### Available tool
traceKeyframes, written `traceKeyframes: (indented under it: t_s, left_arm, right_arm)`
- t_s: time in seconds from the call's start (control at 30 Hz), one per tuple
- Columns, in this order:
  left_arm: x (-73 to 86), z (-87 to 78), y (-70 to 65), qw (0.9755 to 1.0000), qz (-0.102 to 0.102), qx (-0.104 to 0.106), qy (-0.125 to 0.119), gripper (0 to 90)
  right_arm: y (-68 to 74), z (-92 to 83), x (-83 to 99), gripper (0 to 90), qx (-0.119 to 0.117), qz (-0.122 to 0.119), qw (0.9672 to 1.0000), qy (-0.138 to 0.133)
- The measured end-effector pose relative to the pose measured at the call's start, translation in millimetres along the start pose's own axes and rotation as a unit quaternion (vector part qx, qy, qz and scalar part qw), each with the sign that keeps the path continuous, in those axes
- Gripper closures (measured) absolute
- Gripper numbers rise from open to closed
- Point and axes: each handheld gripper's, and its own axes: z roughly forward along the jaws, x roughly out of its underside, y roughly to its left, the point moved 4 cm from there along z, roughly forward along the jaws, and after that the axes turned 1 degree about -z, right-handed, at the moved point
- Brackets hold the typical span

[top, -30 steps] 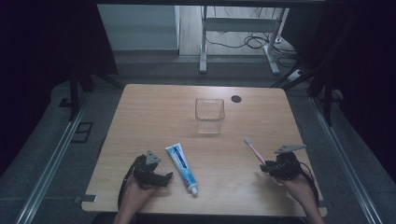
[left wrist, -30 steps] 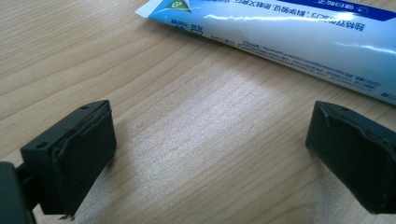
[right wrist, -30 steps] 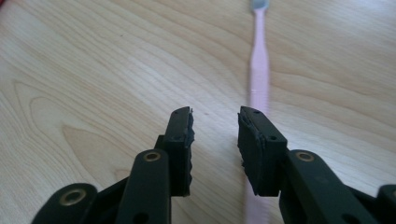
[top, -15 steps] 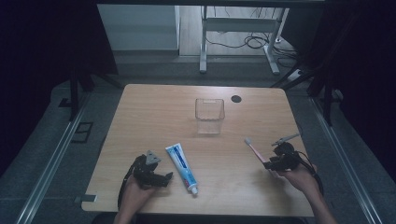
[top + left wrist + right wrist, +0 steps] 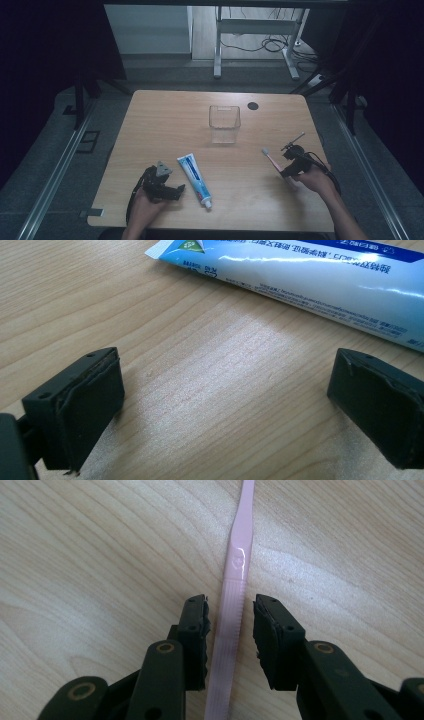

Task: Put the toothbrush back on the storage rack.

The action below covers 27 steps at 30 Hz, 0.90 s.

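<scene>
In the high view the right gripper (image 5: 286, 167) is at the lower right of the frame, low over the wooden worktop (image 5: 165, 125), with the person's right hand (image 5: 315, 177) behind it. Its tips are at the handle end of a pink toothbrush (image 5: 271, 159), which lies flat on the worktop with its white bristle head pointing to the upper left.

In the right gripper view the toothbrush (image 5: 232, 605) runs from the bottom centre of the frame up to the top edge, and its ribbed handle passes between the two black jaws. The jaws have just been closing and now stand narrow on each side of the handle, but a thin gap is visible on both sides, so the pads (image 5: 200, 630) do not press on it yet. The toothbrush rests on the wood.

The left gripper (image 5: 172, 190) is at the lower left of the high view, held in the left hand (image 5: 142, 205). Just beside it, to its right in the picture, lies a white and blue toothpaste tube (image 5: 195, 180), with its cap toward the bottom edge. In the left gripper view the jaws stand wide apart with only bare wood between them, and the toothpaste tube (image 5: 310, 280) crosses the top of the frame, apart from both pads.

A clear square container (image 5: 224, 124) stands upright near the centre of the worktop, well apart from both grippers.
</scene>
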Motion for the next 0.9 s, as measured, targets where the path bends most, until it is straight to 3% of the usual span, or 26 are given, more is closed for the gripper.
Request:
traceKeyframes:
  t_s: [0.5,0.67,0.9]
  left_arm:
    - [0.0,0.0,0.0,1.0,0.0,0.0,0.0,1.9]
    - [0.0,0.0,0.0,1.0,0.0,0.0,0.0,1.9]
    - [0.0,0.0,0.0,1.0,0.0,0.0,0.0,1.9]
  right_arm:
    - [-1.6,14.2,-21.6,69.7,0.008,-0.013,0.9979,0.063]
    - [-3.6,16.0,-25.5,77.4,0.008,-0.009,0.9973,0.072]
    - [-5.3,15.7,-25.7,78.4,0.004,-0.006,0.9971,0.076]
